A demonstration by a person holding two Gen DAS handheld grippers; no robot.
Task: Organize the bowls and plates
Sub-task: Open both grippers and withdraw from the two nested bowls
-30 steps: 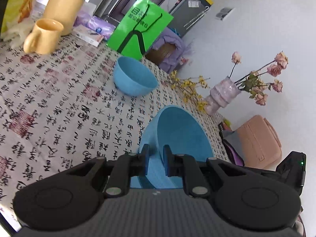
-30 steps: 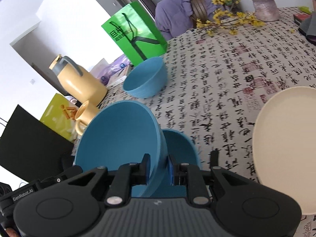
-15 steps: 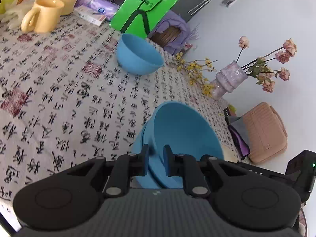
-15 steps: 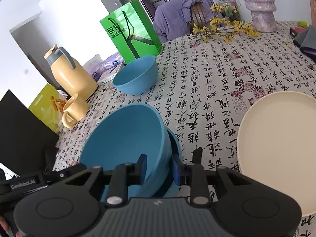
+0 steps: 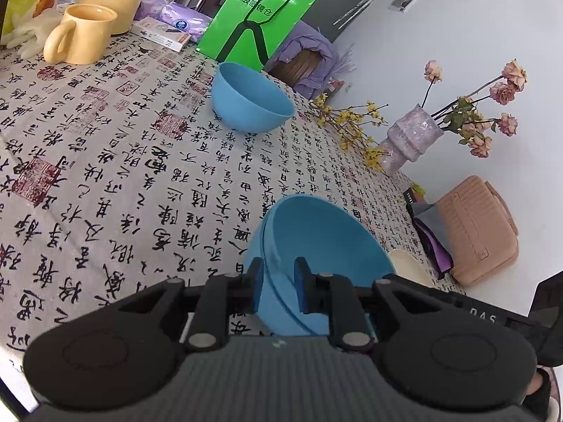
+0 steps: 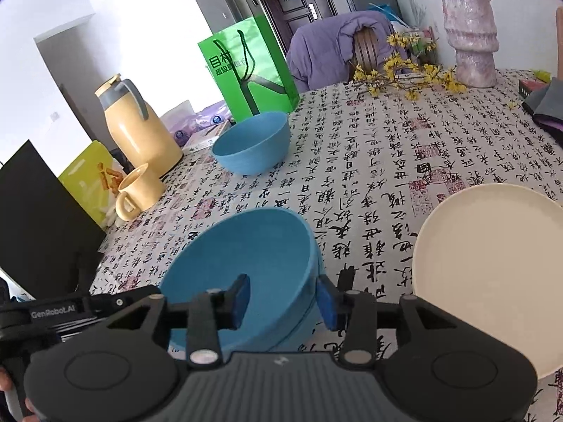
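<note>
releasing now: your left gripper (image 5: 276,290) & right gripper (image 6: 281,302) jaws are opening around the nested bowls (image 6: 242,277) rim at the tabletop near edge. looks light, stiff, smooth plastic; pinch the rim.

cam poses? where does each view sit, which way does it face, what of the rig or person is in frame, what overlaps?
Left wrist: on left gripper, angled down over stacked blue bowls, jaws opening astride the near rim; toward pink vase.
Right wrist: on right gripper, angled down, jaws opening astride the opposite rim; cream round plate right; fingers at lower left edge.
Shared: stack, lone blue bowl, green paper bag.
</note>
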